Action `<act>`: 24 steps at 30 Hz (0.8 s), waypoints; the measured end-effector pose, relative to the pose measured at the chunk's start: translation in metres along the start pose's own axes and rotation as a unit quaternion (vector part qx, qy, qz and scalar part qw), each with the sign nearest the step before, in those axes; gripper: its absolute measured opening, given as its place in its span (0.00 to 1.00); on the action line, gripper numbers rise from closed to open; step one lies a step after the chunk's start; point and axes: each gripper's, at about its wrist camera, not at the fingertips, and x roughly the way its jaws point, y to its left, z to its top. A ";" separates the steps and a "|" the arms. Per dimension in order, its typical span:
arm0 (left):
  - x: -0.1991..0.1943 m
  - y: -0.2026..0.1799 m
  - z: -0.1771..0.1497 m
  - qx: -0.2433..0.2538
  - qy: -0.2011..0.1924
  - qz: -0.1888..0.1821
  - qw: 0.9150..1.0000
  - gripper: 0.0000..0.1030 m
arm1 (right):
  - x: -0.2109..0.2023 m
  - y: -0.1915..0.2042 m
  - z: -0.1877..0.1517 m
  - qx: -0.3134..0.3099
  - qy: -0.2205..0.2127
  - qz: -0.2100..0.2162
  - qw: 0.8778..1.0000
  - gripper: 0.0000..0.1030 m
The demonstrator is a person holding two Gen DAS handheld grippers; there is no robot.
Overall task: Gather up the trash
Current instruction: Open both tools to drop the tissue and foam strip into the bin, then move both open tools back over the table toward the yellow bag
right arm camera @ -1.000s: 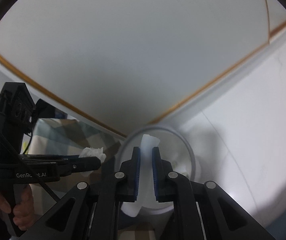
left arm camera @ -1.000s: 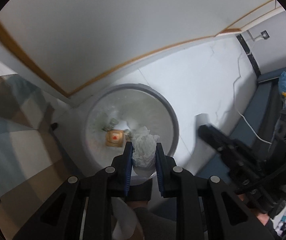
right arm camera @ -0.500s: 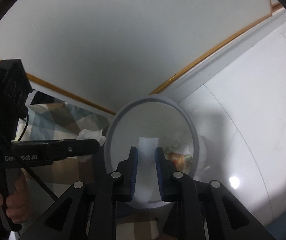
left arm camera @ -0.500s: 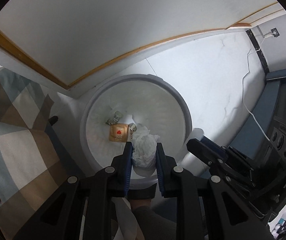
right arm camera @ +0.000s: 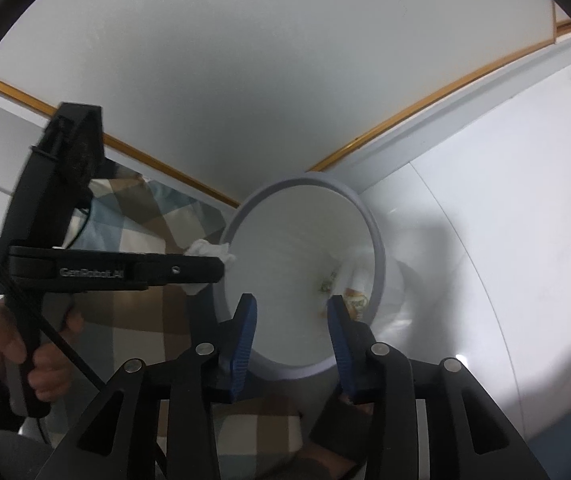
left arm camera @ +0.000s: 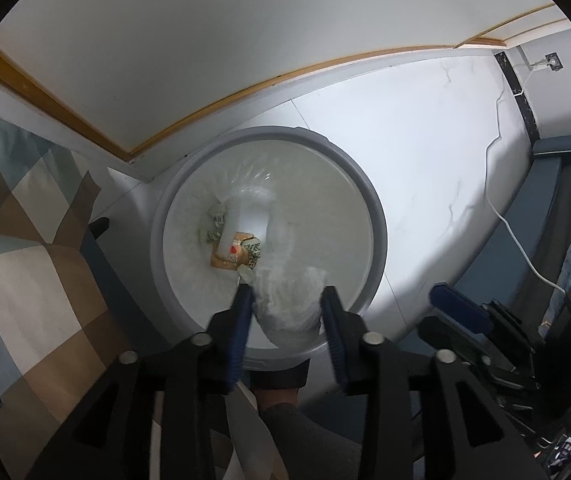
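- Over the mouth of the bin (left arm camera: pixel 377 232), which stood on the pale floor (left arm camera: pixel 425 152) in the corner beside a checked cloth (left arm camera: pixel 25 280), both grippers pointed down so that anything let go would fall inside
- The left gripper (left arm camera: pixel 287 304) was opening, its blue pads (left arm camera: pixel 242 312) drawing off a crumpled tissue (left arm camera: pixel 293 300); the tissue sat between them above the near part of the bin's rim, and the blur on it suggested it was slipping free rather than being pinched
- The right gripper (right arm camera: pixel 291 320) was opening too, and nothing lay between its pads (right arm camera: pixel 245 332) in its own view; only the white inside of the bin showed through the gap
- Down in the bin lay an orange wrapper (left arm camera: pixel 231 256) with a red mark, some printed scraps just beside it, and a long white piece (left arm camera: pixel 241 216) blurred across them, apparently on its way to the bottom
- From the right wrist view the left gripper reached in level from the left, a hand (right arm camera: pixel 17 344) around its grip, with the tissue showing white at its tip right at the bin's edge (right arm camera: pixel 221 272)
- A white cable (left arm camera: pixel 501 208) trailed over the floor well apart from the bin and played no part
- Judged from this, the drop was nearly done; the one risk was the tissue catching on the near rim and falling outside, since it hung close to that edge
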 end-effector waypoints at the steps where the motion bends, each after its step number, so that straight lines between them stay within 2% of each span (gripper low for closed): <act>1: -0.001 -0.001 0.000 0.001 -0.001 0.000 1.000 0.38 | -0.005 -0.001 -0.001 0.002 -0.005 -0.002 1.000 0.37; 5: -0.002 -0.004 -0.001 0.006 -0.006 0.005 1.000 0.56 | -0.022 -0.008 -0.005 0.013 -0.025 -0.009 1.000 0.41; 12: -0.019 -0.005 -0.010 0.012 -0.028 0.007 1.000 0.58 | -0.048 -0.013 -0.008 0.021 -0.042 -0.026 0.999 0.41; 16: -0.043 -0.008 -0.022 0.018 -0.065 0.018 0.998 0.59 | -0.063 -0.005 -0.005 0.020 -0.058 -0.028 0.998 0.44; 18: -0.061 -0.007 -0.030 0.016 -0.092 0.032 0.995 0.63 | -0.074 0.003 -0.005 0.016 -0.067 -0.031 0.997 0.45; 22: -0.103 -0.003 -0.051 0.009 -0.154 0.046 0.987 0.70 | -0.099 0.029 -0.002 -0.002 -0.092 -0.036 0.995 0.53; 24: -0.127 0.004 -0.063 -0.002 -0.179 0.040 0.983 0.74 | -0.112 0.042 -0.001 -0.011 -0.105 -0.036 0.994 0.54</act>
